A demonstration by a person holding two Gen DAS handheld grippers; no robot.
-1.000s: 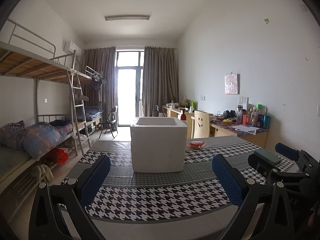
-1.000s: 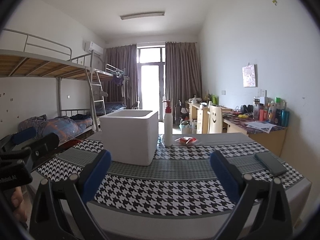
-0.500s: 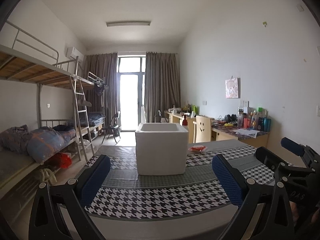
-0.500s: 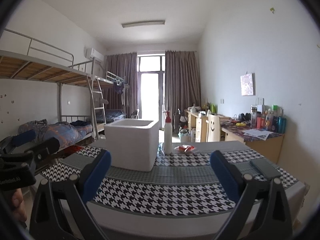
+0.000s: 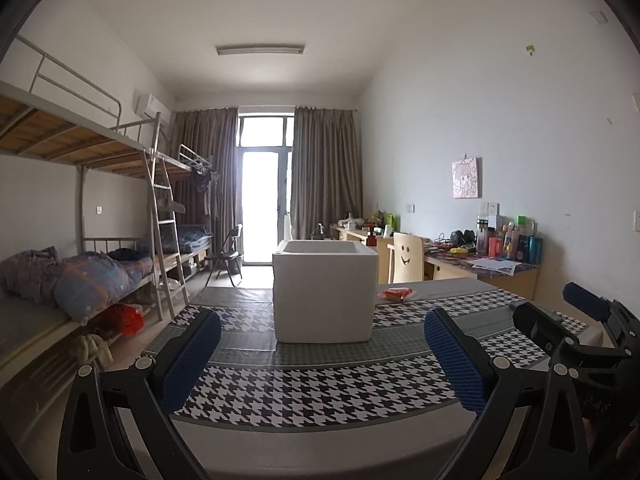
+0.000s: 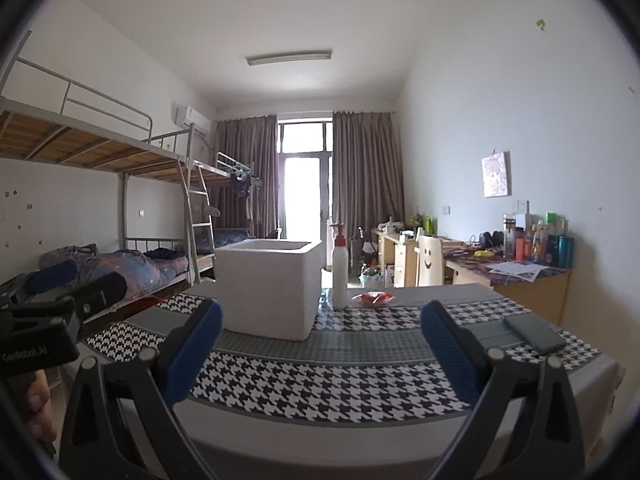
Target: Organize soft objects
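A white foam box (image 5: pixel 325 292) stands open-topped in the middle of a table with a houndstooth cloth (image 5: pixel 312 392); it also shows in the right wrist view (image 6: pixel 269 287). A red soft packet (image 5: pixel 397 294) lies behind the box to its right, also seen in the right wrist view (image 6: pixel 374 299). My left gripper (image 5: pixel 322 364) is open and empty above the table's near edge. My right gripper (image 6: pixel 320 354) is open and empty, level with it. Each gripper shows at the side of the other's view. The box's inside is hidden.
A white spray bottle with a red top (image 6: pixel 340 268) stands right of the box. A dark phone (image 6: pixel 534 333) lies at the table's right edge. Bunk beds (image 5: pixel 72 272) line the left wall and desks with bottles (image 5: pixel 504 248) the right.
Both cameras have tilted upward and pulled back a little, so the box and table sit lower and smaller in view. Both grippers stay open.
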